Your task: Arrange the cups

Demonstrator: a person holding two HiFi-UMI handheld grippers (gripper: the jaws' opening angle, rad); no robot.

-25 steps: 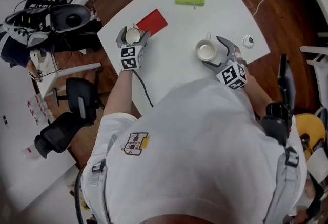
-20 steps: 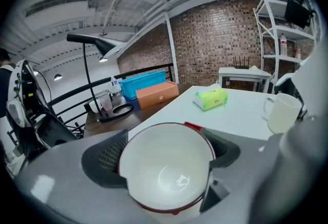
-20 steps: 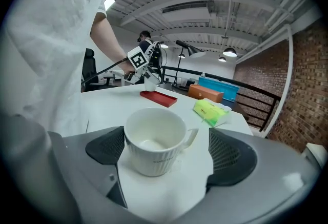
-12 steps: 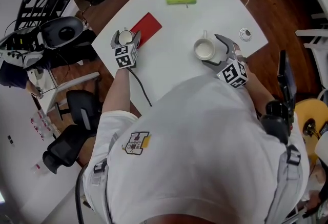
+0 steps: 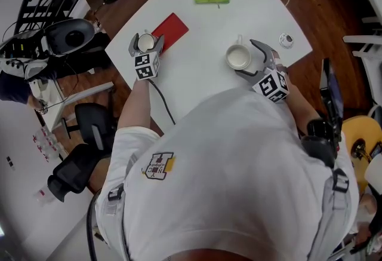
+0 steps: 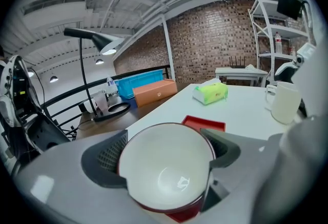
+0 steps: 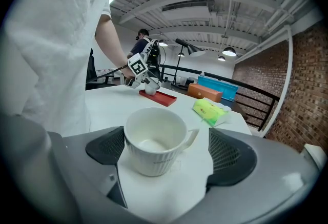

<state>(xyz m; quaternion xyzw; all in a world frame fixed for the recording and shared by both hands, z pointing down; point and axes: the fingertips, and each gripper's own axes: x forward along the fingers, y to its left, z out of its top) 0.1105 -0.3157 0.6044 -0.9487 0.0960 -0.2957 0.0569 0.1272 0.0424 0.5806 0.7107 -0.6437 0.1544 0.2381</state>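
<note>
I am clamping the left gripper (image 6: pixel 166 159) on the red-rimmed cup (image 6: pixel 163 174) by the red tray (image 5: pixel 173 28) and holding the right gripper (image 5: pixel 253 58) with jaws apart around the white mug (image 7: pixel 152 142) on the table (image 5: pixel 197 83), judging both cups light, glazed, slippery and brittle, best gripped across the body.

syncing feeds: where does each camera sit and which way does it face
Head view: on the head, facing down at the table; shirt, left forearm show.
Left gripper view: behind the left gripper, facing the red tray; jaws clamp the cup.
Right gripper view: behind the right gripper, facing the mug; shirt, left forearm show.
Gripper views share the tray.
</note>
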